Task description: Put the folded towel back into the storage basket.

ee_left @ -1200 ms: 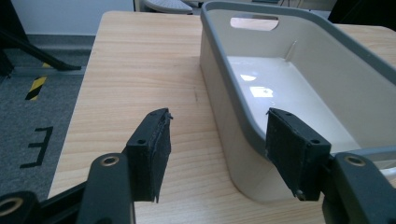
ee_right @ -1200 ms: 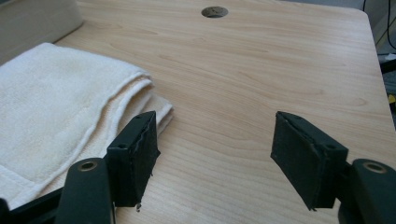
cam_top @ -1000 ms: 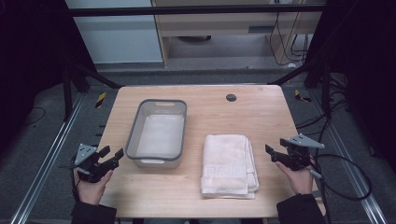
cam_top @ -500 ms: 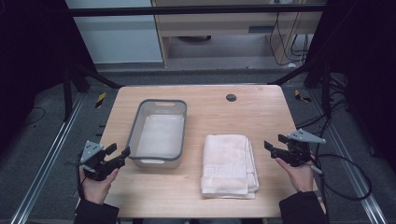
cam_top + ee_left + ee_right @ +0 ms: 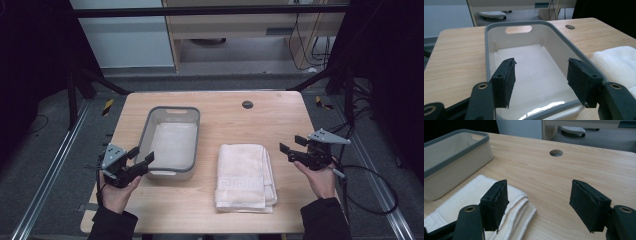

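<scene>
Both tongs are spread with nothing between the jaws, the left tongs (image 5: 141, 161) at the near end of the tub (image 5: 195, 131), the right tongs (image 5: 291, 145) just right of the towel (image 5: 245, 175); both have just been opening further. The towel is white, folded, flat on the worktop (image 5: 225, 112), beside the grey-rimmed tub. The left gripper view looks into the tub's bare inside, with a handle slot (image 5: 518, 29). A round hole (image 5: 247, 104) lies beyond.

Light wood-grain tabletop (image 5: 215, 210) w/ round dark cable hole (image 5: 247, 104) near far edge, centre-right. Grey metal floor rails (image 5: 47, 172) run along both sides. Pale wooden cabinet (image 5: 225, 30) behind table. Black cables (image 5: 305, 30) hang at back right. Yellow-black hazard tape bits (image 5: 107, 106) on floor.
</scene>
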A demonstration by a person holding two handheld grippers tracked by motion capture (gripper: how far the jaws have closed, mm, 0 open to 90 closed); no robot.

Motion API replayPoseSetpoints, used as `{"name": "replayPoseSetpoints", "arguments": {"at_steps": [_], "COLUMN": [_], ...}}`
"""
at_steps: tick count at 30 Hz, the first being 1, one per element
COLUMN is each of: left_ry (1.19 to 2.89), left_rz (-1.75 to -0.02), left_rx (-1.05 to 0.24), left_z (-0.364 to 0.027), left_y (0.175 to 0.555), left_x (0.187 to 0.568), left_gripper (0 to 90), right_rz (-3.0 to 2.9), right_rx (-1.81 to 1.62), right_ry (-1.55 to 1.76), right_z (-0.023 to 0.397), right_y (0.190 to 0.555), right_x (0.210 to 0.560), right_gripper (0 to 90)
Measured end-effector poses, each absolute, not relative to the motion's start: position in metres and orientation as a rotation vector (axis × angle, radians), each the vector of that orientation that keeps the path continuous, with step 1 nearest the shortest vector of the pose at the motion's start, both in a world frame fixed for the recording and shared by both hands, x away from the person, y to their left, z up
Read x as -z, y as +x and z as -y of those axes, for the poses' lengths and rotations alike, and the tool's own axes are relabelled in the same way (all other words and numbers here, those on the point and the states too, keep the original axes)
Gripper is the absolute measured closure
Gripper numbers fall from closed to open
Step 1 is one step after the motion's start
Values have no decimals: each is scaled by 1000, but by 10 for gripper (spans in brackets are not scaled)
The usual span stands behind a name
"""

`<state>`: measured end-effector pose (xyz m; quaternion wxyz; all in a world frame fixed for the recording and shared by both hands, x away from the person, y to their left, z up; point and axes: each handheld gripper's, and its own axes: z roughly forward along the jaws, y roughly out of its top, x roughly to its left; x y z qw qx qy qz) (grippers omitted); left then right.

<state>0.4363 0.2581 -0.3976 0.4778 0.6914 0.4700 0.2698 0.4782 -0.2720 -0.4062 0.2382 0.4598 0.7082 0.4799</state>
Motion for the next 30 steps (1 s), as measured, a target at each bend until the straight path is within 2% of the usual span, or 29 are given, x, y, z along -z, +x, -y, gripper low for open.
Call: {"name": "replayPoseSetpoints", "arguments": {"at_steps": [11,30], "left_ry": [1735,1830], "left_rz": [-1073,-960], "left_rx": [-620,-535], "left_z": [-221,-153], "left_y": [440,437], "left_x": [396,408], "left_gripper": [381,375], "right_rz": [-1955,-2013], "right_rx": [-1347,-1364], "right_ry": [1240,1227], "right_z": [261,242], "right_y": [489,504], "right_x": [395,404], "right_gripper": [289,259]}}
